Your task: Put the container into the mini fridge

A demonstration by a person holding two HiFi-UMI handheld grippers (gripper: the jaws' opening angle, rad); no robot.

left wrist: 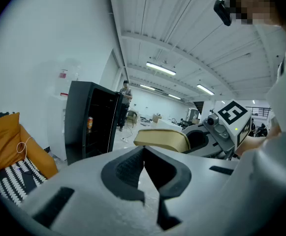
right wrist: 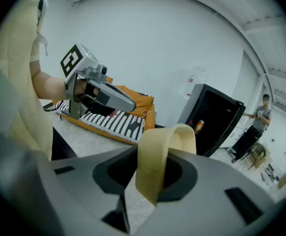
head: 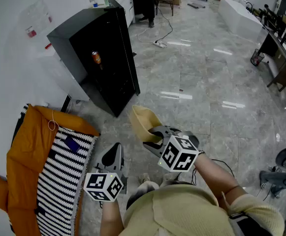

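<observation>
the right tool [right wrist: 151,177] is clenched on the beige container [right wrist: 163,149], whose folded wall stands up between the jaws. in the head view the container sits at the centre of the frame, held above the grey marble floor [head: 206,92] and well apart from the mini fridge [head: 103,43]. the black mini fridge stands in the upper left of the frame with its door open, and a can [head: 96,58] shows on a shelf inside. the left tool [left wrist: 143,154] is in the lower left, its jaws pressed together with nothing between them. an orange cushion [head: 29,146] with a black-and-white striped cloth [head: 64,181] lies at the left edge.
</observation>
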